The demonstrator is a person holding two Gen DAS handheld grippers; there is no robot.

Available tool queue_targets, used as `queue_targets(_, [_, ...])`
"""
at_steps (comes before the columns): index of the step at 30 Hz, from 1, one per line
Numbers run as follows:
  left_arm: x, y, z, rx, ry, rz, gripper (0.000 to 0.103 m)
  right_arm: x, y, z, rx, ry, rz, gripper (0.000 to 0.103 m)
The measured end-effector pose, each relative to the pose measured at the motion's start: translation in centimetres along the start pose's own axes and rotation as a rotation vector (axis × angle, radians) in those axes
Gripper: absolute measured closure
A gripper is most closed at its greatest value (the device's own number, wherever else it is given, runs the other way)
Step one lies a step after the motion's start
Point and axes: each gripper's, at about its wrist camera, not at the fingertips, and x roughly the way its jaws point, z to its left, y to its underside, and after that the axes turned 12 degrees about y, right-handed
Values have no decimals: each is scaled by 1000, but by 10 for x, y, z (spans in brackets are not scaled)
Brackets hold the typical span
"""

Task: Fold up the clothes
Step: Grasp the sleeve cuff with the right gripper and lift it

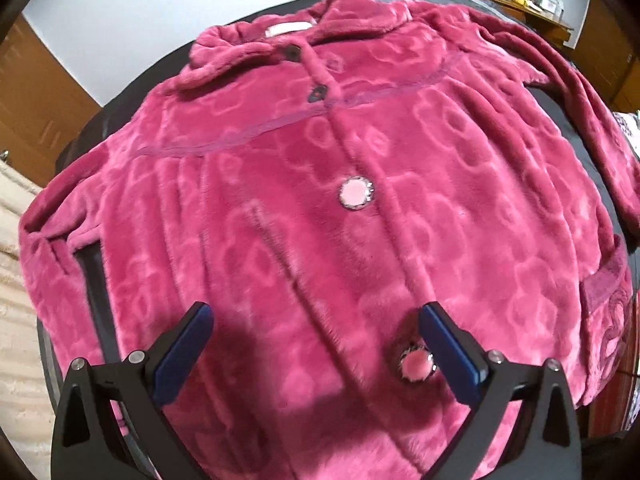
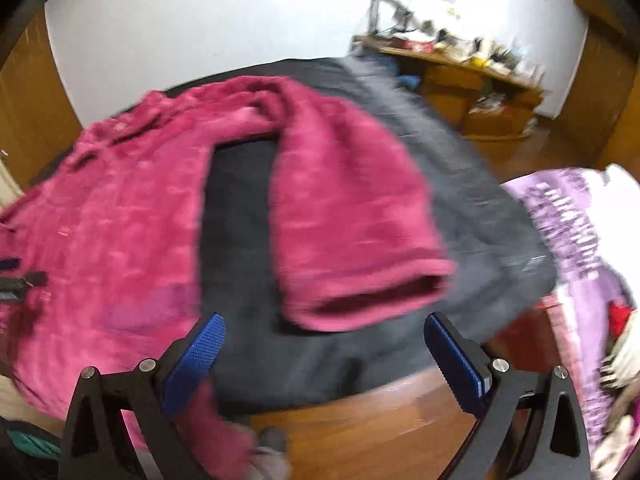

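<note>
A plush magenta jacket (image 1: 320,208) lies front-up and buttoned on a dark grey cloth, collar at the far end. My left gripper (image 1: 316,320) hovers open over its lower front, with a round pink button (image 1: 418,366) just inside the right finger. In the right wrist view the jacket (image 2: 120,220) spreads to the left and its sleeve (image 2: 348,208) lies across the dark cloth (image 2: 460,184), cuff toward me. My right gripper (image 2: 324,336) stands open just short of that cuff, holding nothing. This view is motion-blurred.
A purple patterned fabric (image 2: 568,224) lies at the right. Wooden floor (image 2: 380,432) shows under the cloth's near edge. A cluttered wooden desk (image 2: 460,68) stands by the white wall at the back. A cream textured cover (image 1: 16,280) sits at the left.
</note>
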Motion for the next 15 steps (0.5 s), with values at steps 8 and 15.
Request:
queue_targets(8, [18,0,8,-52,48,35,0,23,3,-29,-136,161,15,21])
queue_targets(15, [22,7,24,-156,133,40,0,38,-18,-9,-256,152,-39,21])
